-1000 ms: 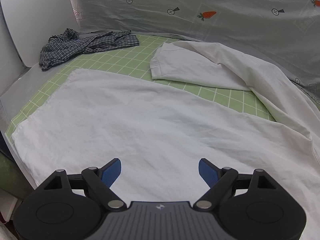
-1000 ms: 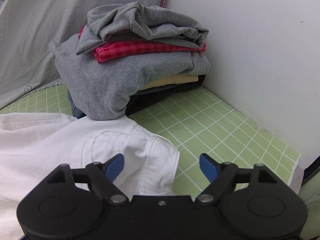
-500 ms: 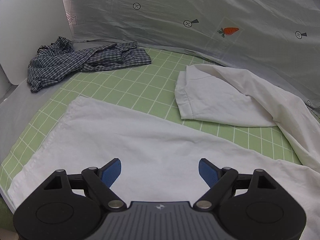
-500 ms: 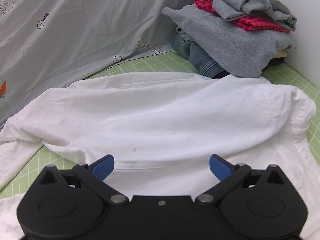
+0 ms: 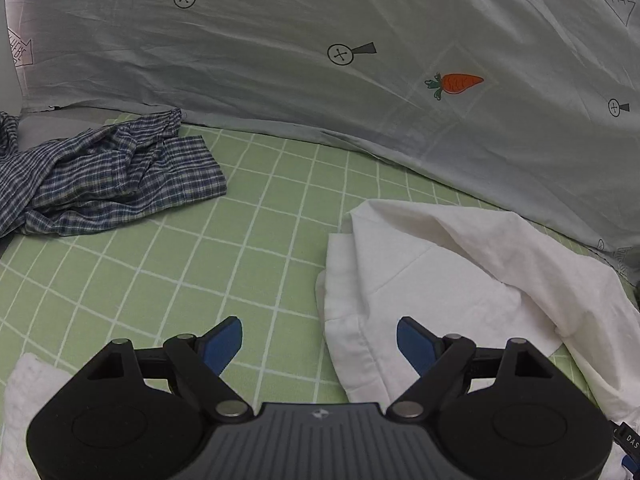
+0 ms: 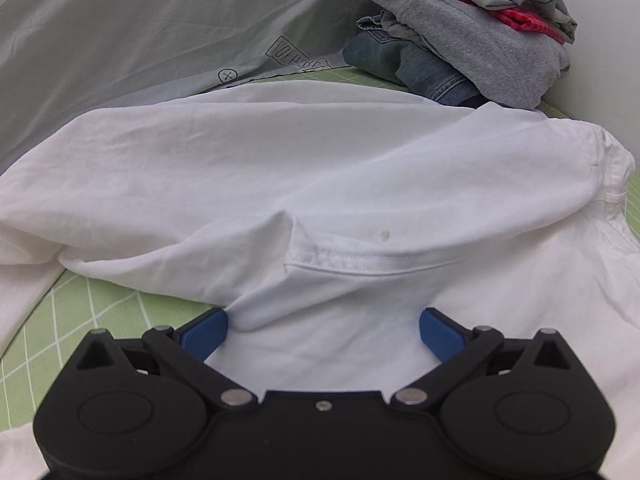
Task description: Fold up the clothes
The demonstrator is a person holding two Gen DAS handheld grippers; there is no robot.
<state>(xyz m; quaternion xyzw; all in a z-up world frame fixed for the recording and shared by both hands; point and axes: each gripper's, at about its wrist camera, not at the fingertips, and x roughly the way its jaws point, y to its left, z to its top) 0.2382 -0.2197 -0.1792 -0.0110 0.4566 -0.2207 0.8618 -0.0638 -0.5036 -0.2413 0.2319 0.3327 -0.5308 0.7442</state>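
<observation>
A white shirt [image 6: 320,168] lies spread on the green checked mat [image 5: 200,264]. In the left wrist view its sleeve with the cuff [image 5: 420,276] lies at the right. My left gripper [image 5: 319,340] is open and empty, low over the mat, with the cuff edge between its jaws. My right gripper [image 6: 323,330] is open, its jaws on either side of a raised fold of the shirt near the armpit seam [image 6: 360,266]. A sleeve lies folded across the shirt's body.
A crumpled blue plaid shirt [image 5: 100,172] lies at the mat's far left. A stack of folded clothes [image 6: 464,40], grey, red and denim, stands in the far right corner by the white wall. A grey printed sheet [image 5: 360,60] hangs along the back.
My left gripper has moved forward off the shirt's body toward the sleeve cuff. My right gripper has moved lower and closer to the shirt, and a fold now lies between its jaws.
</observation>
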